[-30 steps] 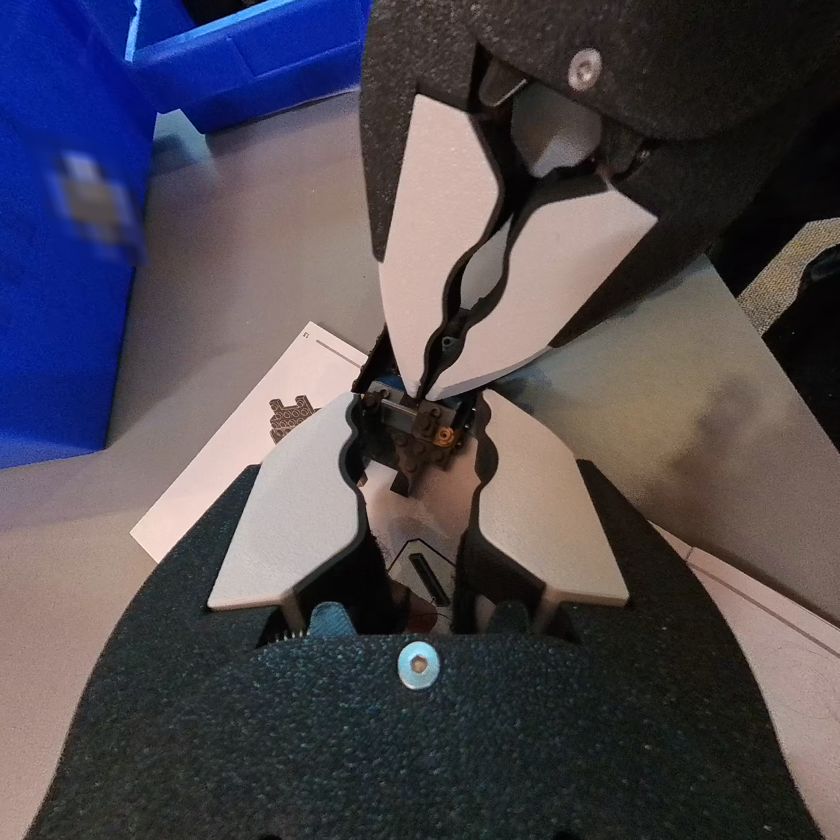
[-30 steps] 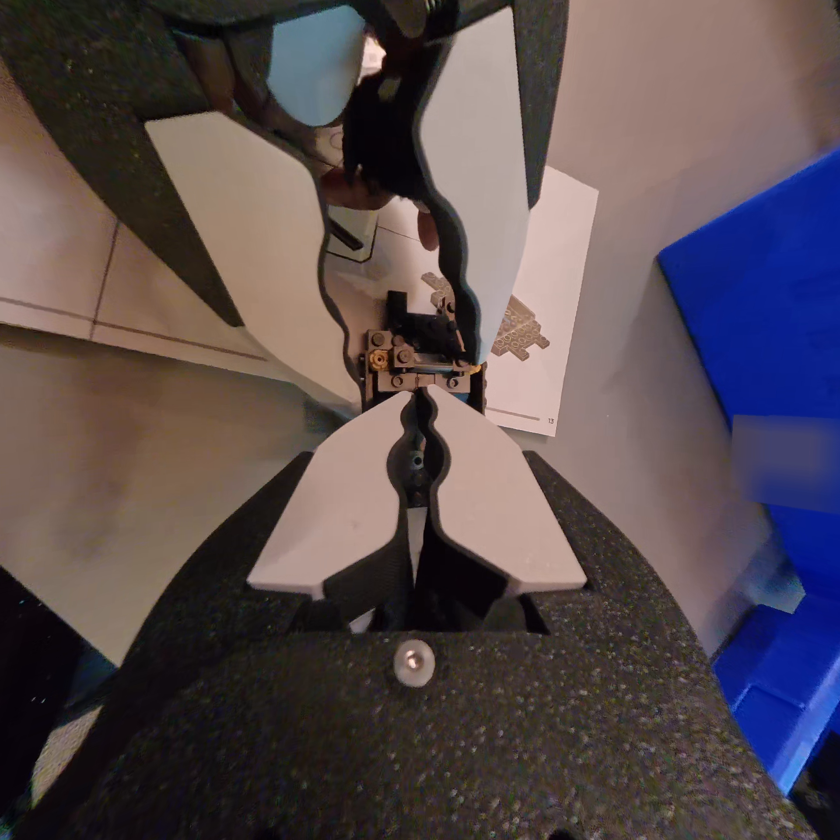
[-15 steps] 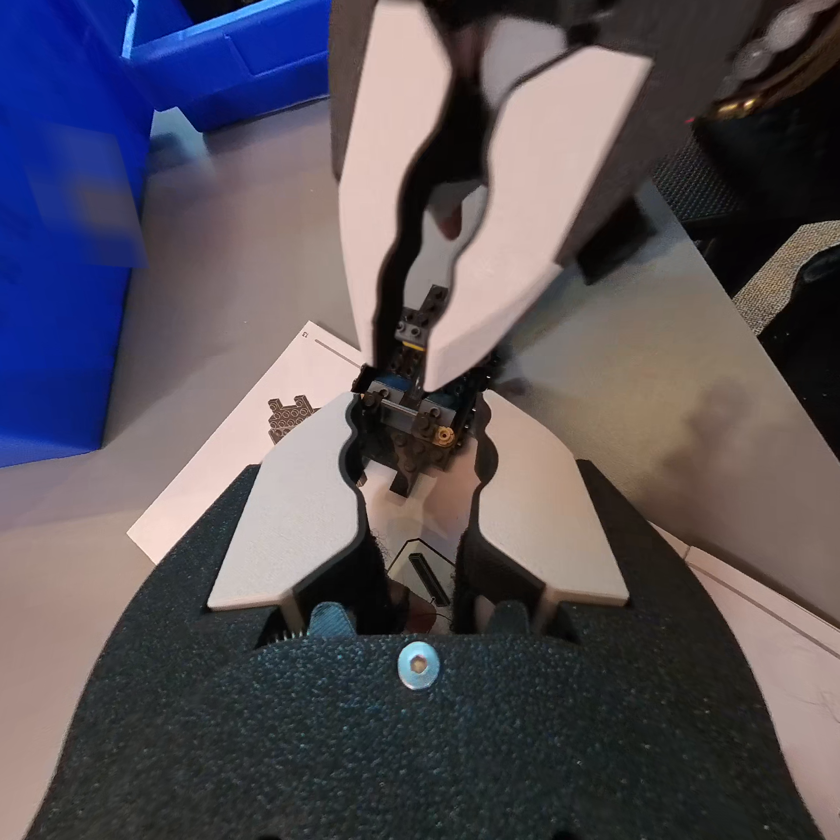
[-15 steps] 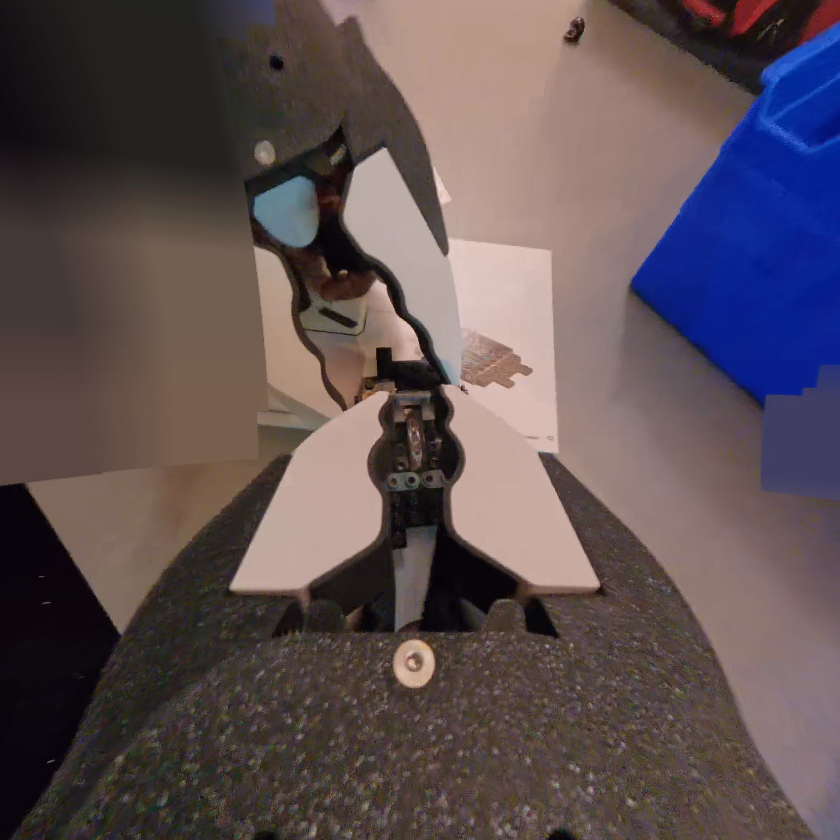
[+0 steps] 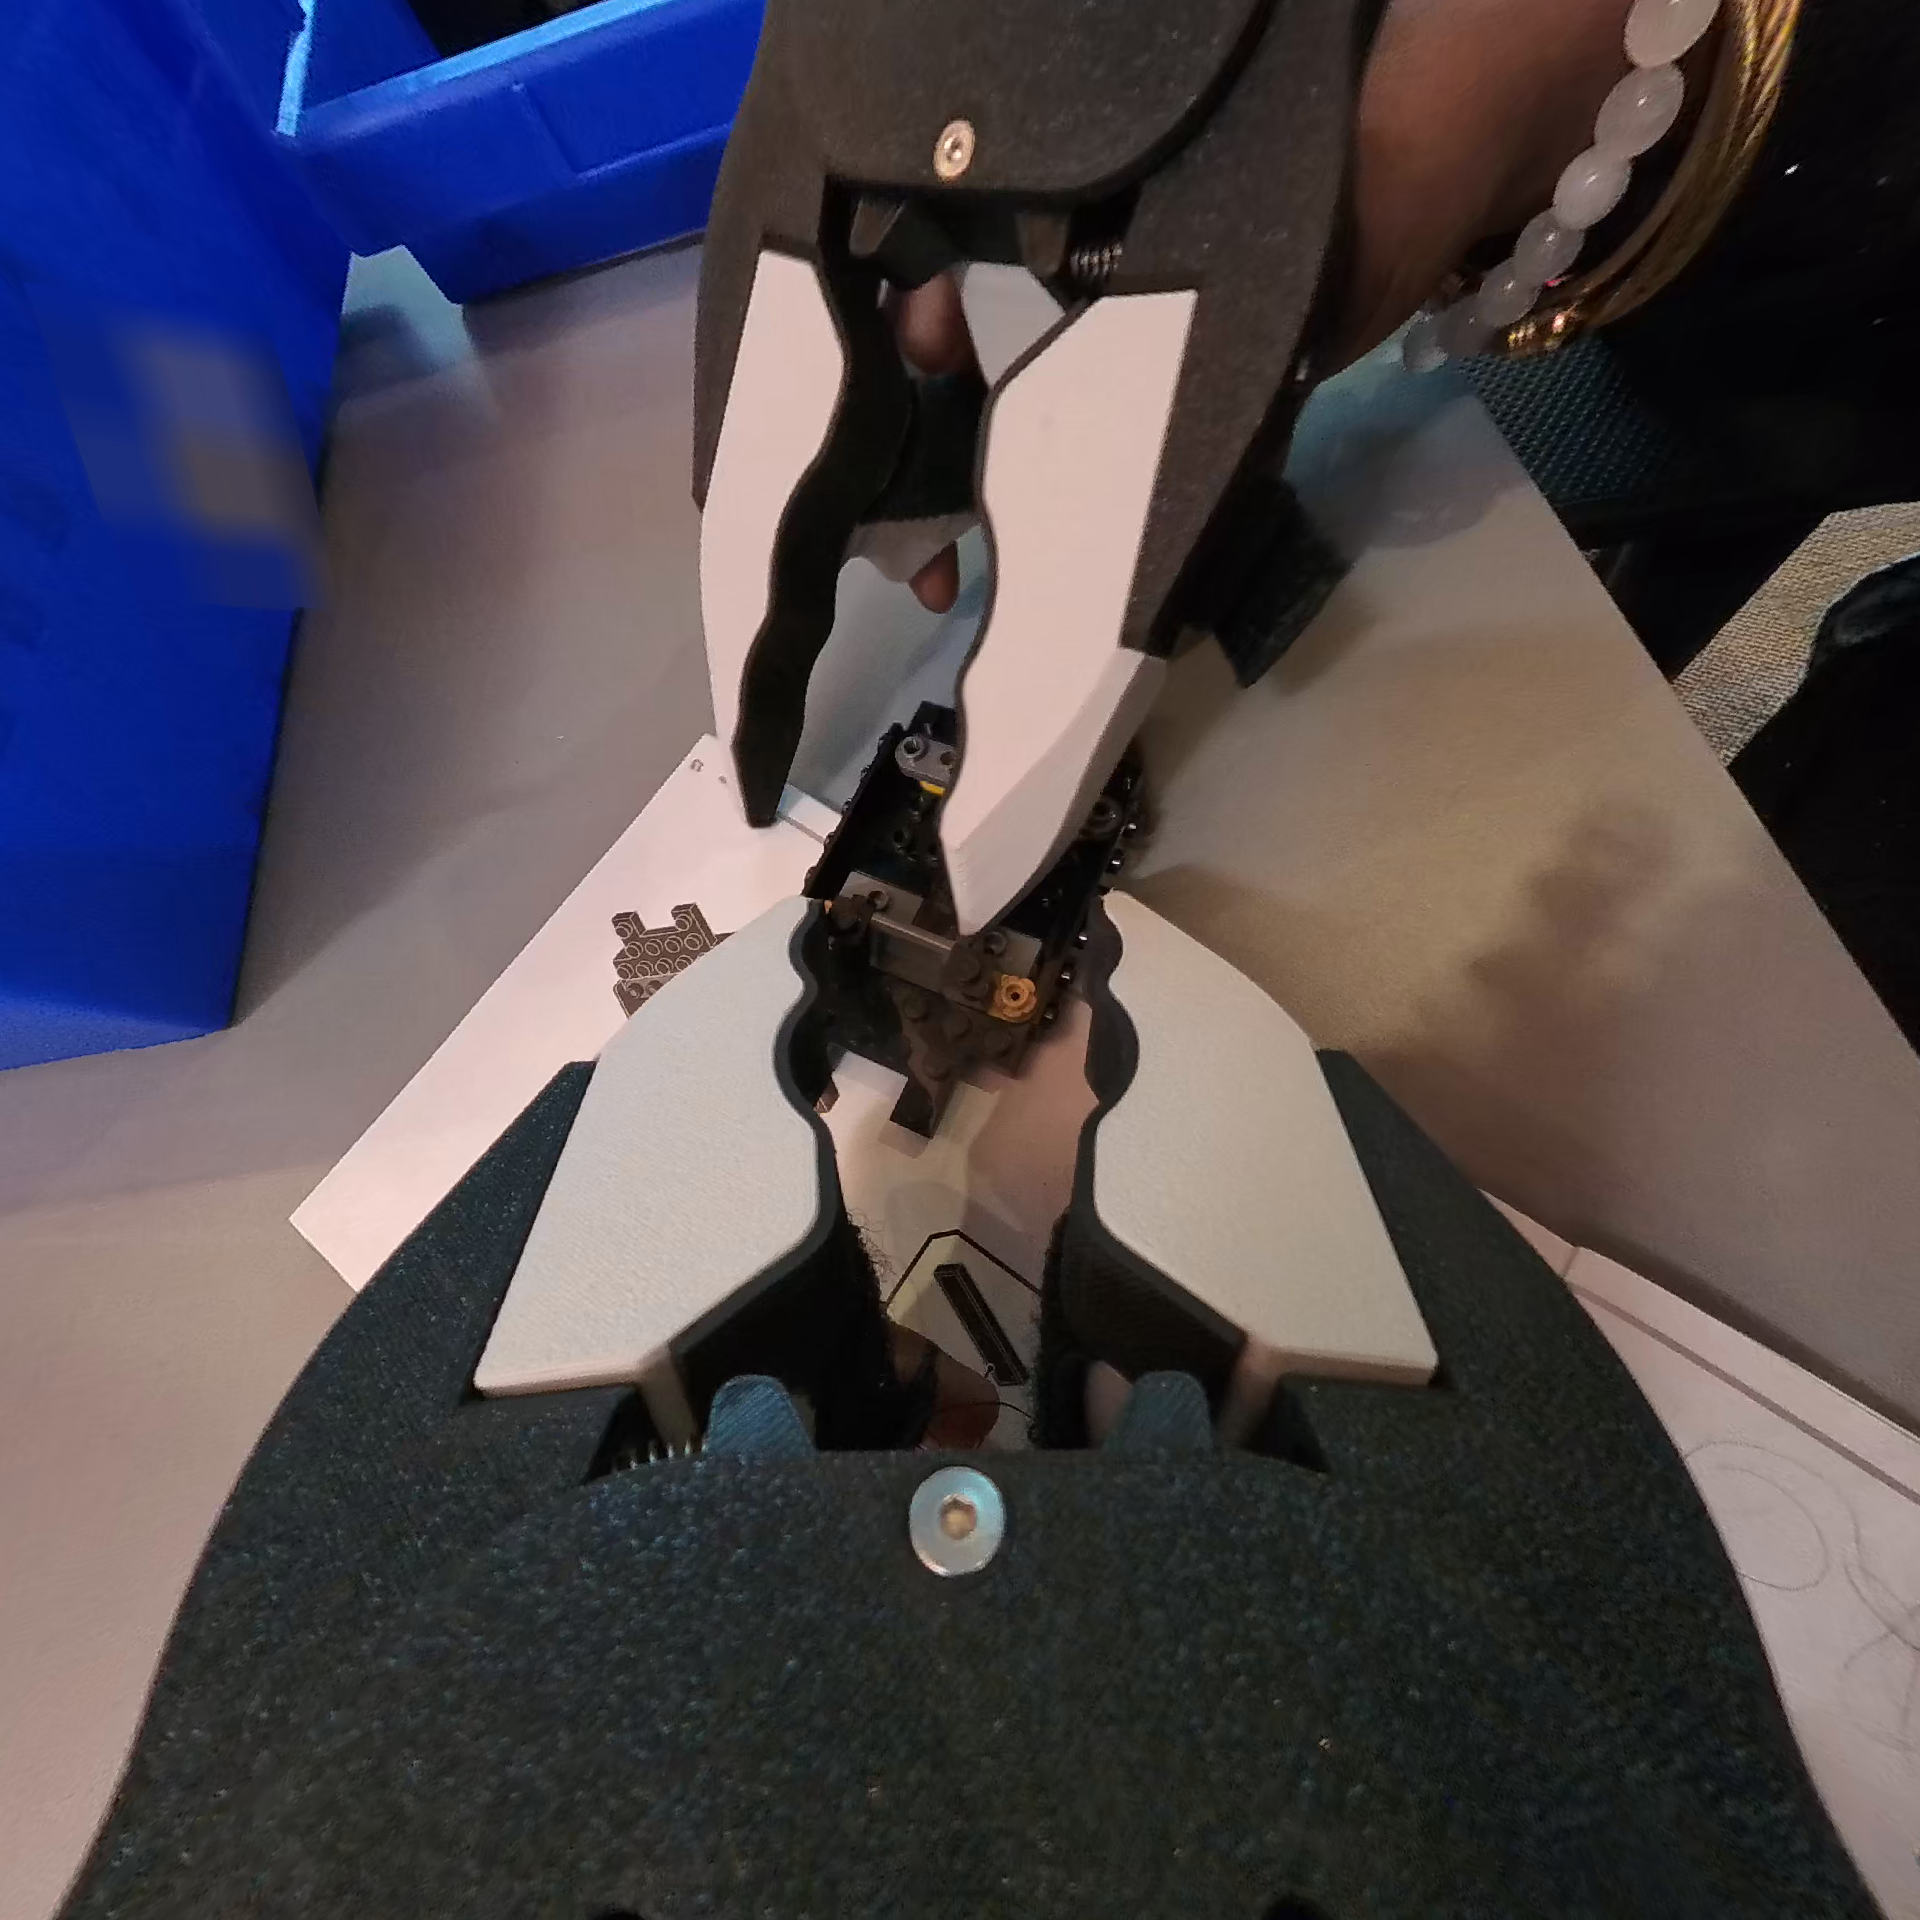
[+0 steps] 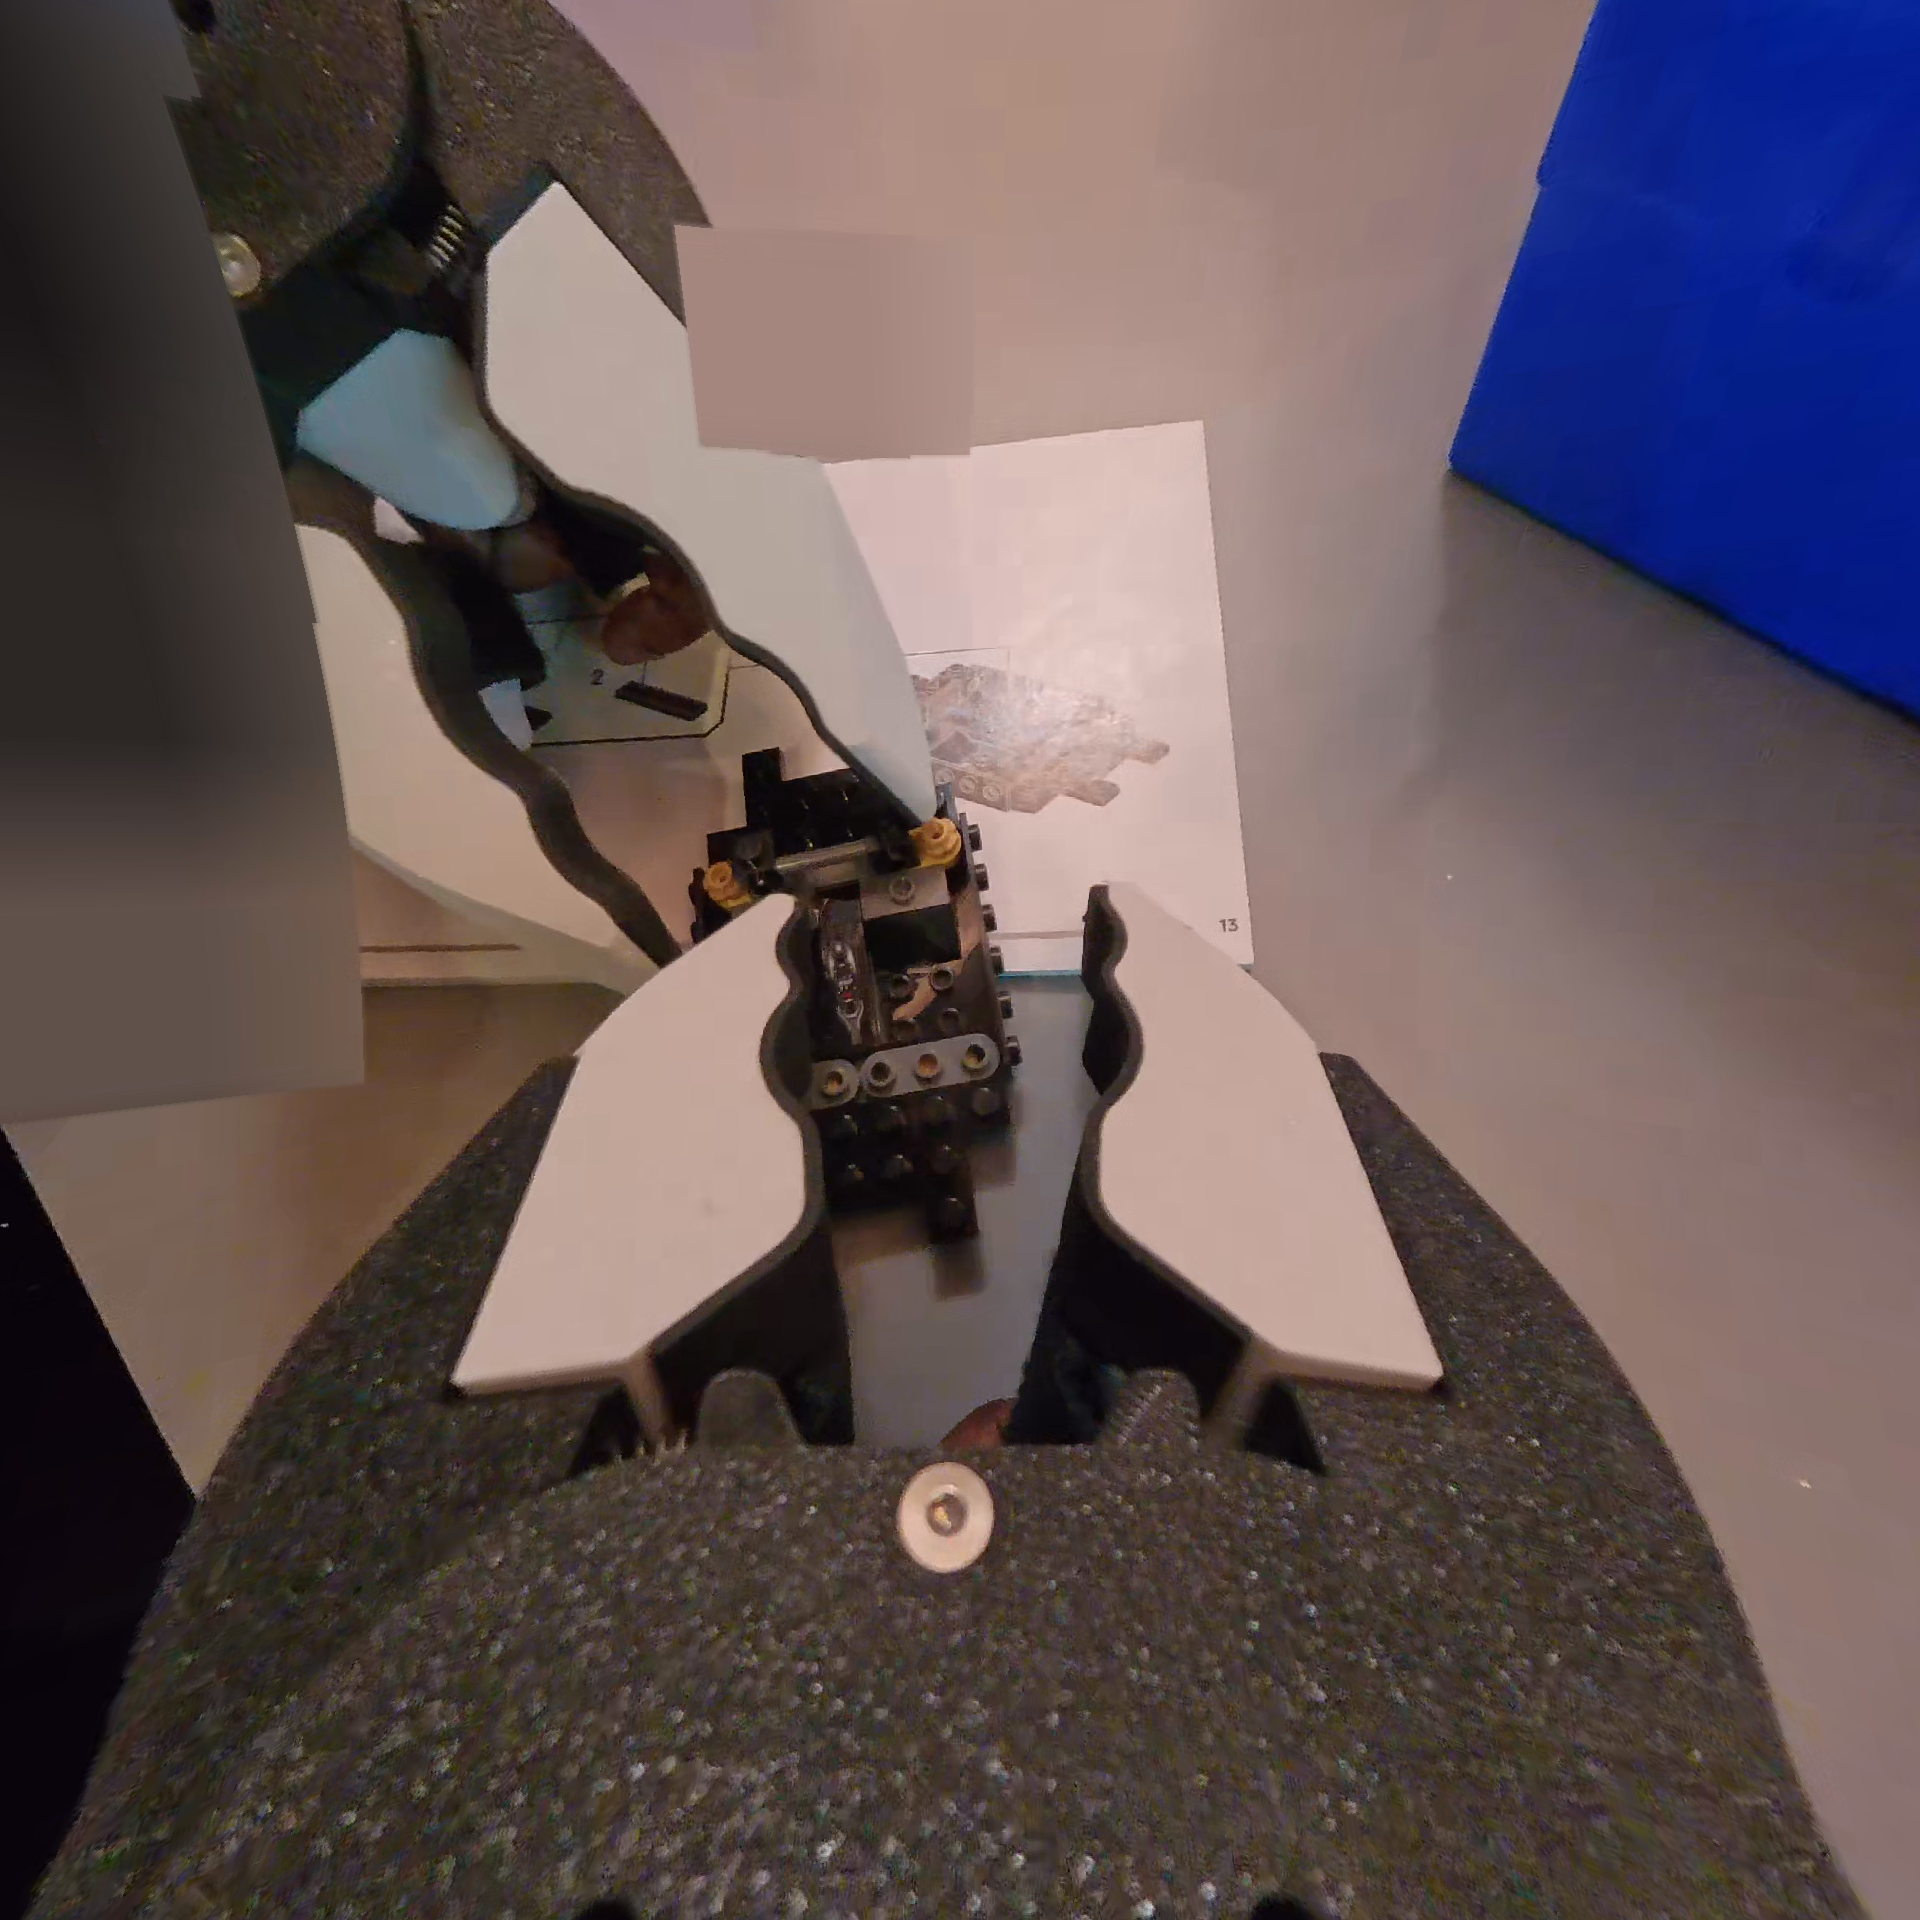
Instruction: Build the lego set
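Black and dark grey bricks make up the lego model (image 5: 935, 977), which sits clamped between the fingertips of my left gripper (image 5: 951, 966), the fingers closed in on its two sides over the grey table (image 5: 1455, 935). From the left wrist view my right gripper (image 5: 862, 862) reaches in from twelve o'clock, its fingers parted with a clear gap between the tips; one white fingertip touches the top of the model while the other stands clear at about eleven o'clock.

In the right wrist view the model (image 6: 894, 997) lies between the spread fingers of my right gripper (image 6: 935, 914), hard against the one at nine o'clock and apart from the one at three o'clock. Small yellow studs show along its far edge. A white instruction sheet (image 6: 1091, 623) lies flat on the table beneath and beyond the model. Blue plastic bins (image 5: 135, 520) stand at ten o'clock in the left wrist view.
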A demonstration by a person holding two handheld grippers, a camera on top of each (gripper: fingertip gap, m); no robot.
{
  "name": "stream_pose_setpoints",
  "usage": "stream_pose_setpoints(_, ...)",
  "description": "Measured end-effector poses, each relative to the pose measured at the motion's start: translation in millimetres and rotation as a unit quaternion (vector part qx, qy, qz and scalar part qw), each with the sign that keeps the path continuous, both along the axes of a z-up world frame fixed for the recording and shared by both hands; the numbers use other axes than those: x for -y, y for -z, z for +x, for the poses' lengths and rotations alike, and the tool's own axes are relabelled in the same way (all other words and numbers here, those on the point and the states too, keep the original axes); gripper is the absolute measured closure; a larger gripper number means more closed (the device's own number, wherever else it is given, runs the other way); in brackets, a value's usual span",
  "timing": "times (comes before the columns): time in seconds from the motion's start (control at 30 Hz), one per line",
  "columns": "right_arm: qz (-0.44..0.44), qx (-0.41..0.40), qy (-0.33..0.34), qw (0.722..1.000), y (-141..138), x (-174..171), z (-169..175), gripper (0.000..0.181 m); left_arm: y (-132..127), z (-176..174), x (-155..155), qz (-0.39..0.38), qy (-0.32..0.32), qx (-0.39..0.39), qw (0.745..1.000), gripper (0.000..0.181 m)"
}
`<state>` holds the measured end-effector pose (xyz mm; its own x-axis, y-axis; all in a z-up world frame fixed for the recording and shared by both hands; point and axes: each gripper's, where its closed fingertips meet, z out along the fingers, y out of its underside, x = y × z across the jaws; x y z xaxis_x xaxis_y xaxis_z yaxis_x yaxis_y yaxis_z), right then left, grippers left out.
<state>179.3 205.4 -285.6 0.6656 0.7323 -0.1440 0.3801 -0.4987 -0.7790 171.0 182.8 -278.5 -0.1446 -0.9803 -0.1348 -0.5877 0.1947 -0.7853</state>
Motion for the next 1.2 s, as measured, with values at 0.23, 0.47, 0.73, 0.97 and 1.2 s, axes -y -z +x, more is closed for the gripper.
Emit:
stream_pose_setpoints(0.23, 0.043, 0.018, 0.025, 0.999, -5, -8, 7, 0.157, 0, 0, 0, 0.001, 0.0, 0.0, 1.0, 0.134)
stream_pose_setpoints(0.47, 0.012, -0.004, -0.006, 1.0, -3, 1, 1, 0.129, 0, 0, 0, -0.001, 0.001, 0.0, 1.0, 0.134)
stream_pose_setpoints(0.73, -0.011, -0.007, 0.002, 1.0, 1, -2, 2, 0.13, 0, 0, 0, 0.003, 0.001, 0.0, 1.0, 0.134)
stream_pose_setpoints(0.97, 0.043, 0.02, 0.06, 0.997, -5, -14, 18, 0.147, 0, 0, 0, 0.002, 0.0, 0.0, 1.0, 0.134)
stream_pose_setpoints(1.2, 0.034, 0.018, 0.01, 0.999, -2, -2, 5, 0.129, 0, 0, 0, 0.0, 0.001, 0.0, 1.0, 0.134)
